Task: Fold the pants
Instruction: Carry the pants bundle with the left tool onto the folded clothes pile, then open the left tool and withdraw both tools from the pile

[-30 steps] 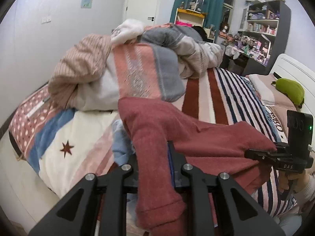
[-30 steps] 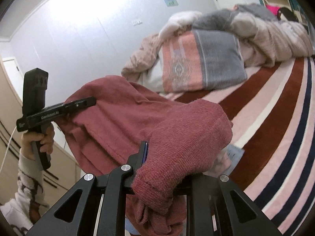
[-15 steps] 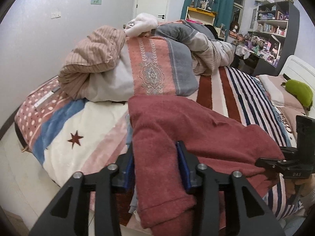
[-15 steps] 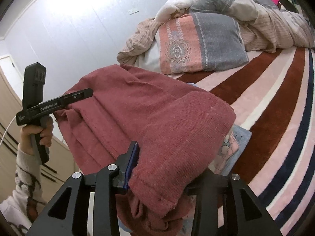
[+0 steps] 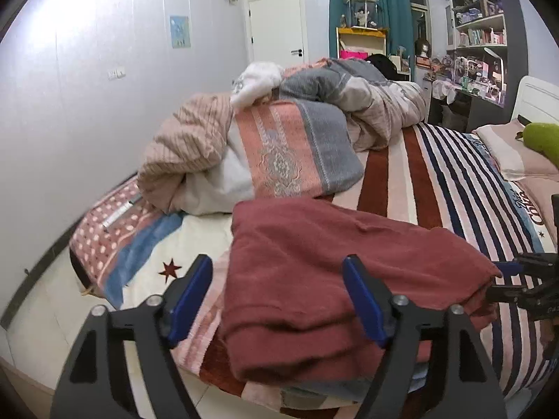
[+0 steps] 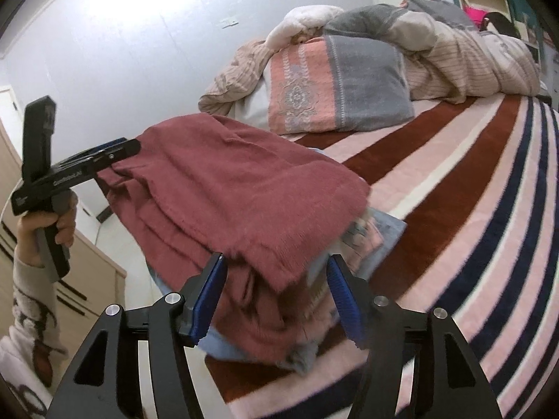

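A bed (image 5: pixel 436 174) under a striped blanket (image 6: pixel 471 209) filled both views, with a heap of quilts (image 5: pixel 279 132) piled at its far side by the wall. The red pants (image 5: pixel 332 272) lay folded on a small stack of clothes (image 6: pixel 380 237) at the near edge of the bed. The left gripper (image 5: pixel 277 300) stood with its blue pads wide apart; its jaws had just been opening, a corner of the pants lay between them, and neither pad pressed the cloth. The right gripper (image 6: pixel 276 296) was about half open, also just opened, with the other corner of the pants loose between its pads. A hand (image 6: pixel 42 234) held the left gripper's handle.
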Action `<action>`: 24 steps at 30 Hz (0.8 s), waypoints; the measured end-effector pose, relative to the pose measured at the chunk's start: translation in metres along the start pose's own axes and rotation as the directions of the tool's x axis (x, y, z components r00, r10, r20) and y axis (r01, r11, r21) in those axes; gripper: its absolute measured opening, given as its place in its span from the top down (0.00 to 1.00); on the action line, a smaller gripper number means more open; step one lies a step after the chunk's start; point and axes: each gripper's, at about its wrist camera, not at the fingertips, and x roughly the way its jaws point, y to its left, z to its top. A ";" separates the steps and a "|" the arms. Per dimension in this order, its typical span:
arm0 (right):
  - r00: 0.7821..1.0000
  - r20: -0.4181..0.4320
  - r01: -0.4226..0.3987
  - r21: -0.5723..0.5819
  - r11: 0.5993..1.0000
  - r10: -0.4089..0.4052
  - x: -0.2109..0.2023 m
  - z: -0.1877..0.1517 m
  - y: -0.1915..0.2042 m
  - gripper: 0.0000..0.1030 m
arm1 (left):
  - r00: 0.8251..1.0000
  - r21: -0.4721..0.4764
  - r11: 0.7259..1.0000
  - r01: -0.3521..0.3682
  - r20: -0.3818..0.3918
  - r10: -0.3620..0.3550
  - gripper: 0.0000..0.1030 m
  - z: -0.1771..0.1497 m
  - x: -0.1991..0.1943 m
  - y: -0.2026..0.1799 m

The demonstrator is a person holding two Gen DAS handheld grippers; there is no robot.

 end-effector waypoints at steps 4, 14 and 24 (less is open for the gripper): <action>0.999 0.029 0.023 0.013 1.000 -0.023 -0.025 -0.011 -0.005 0.38 | 1.000 0.002 1.000 0.004 0.030 -0.004 0.21 -0.003 -0.020 -0.019; 0.988 0.099 0.118 -0.002 0.993 -0.117 -0.085 -0.054 -0.007 0.20 | 0.974 -0.018 0.995 0.099 0.208 -0.093 0.10 -0.014 -0.069 -0.106; 0.905 0.258 0.338 0.048 0.940 -0.339 -0.193 -0.112 -0.026 0.01 | 0.927 0.062 0.978 0.200 0.311 -0.209 0.06 -0.028 -0.104 -0.230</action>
